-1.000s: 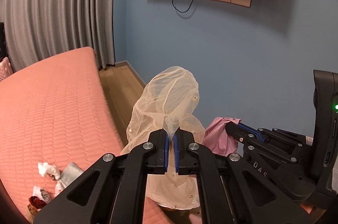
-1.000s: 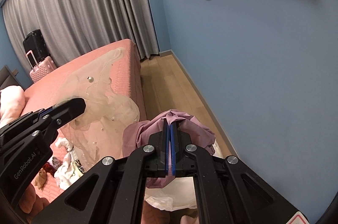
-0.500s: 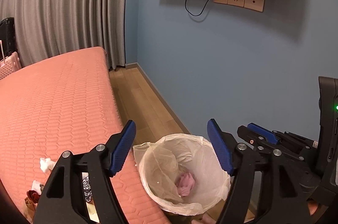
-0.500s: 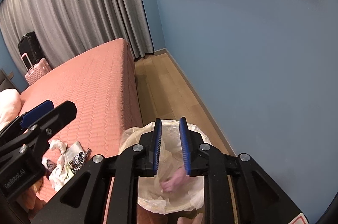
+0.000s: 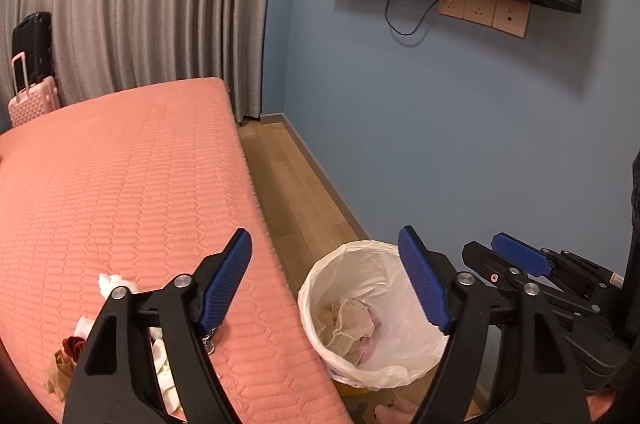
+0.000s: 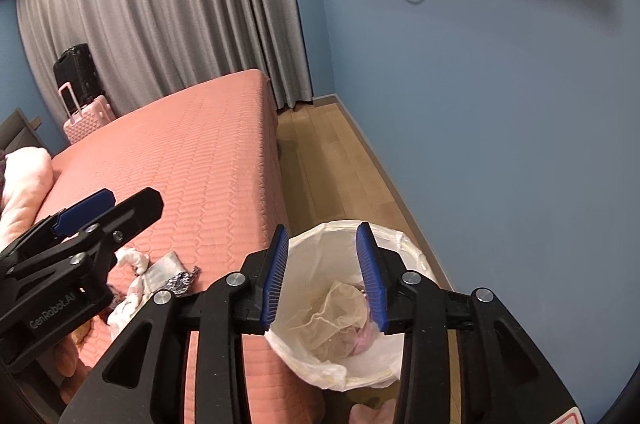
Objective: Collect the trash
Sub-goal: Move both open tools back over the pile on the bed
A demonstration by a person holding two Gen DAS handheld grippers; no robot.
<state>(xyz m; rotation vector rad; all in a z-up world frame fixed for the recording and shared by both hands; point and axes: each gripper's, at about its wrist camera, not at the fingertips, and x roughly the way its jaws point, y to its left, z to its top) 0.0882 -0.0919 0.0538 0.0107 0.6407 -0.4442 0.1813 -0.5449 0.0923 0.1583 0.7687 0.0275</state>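
while both hover above the bin [image 5: 374, 308], left tool [image 5: 326, 280] wide apart, right tool [image 6: 325, 274] parted, both empty

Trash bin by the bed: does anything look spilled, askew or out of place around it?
Something pink lies on the floor beside the trash bin, outside the liner. A small pile of crumpled trash sits on the bed. Inside the bin, beige netting has landed properly.
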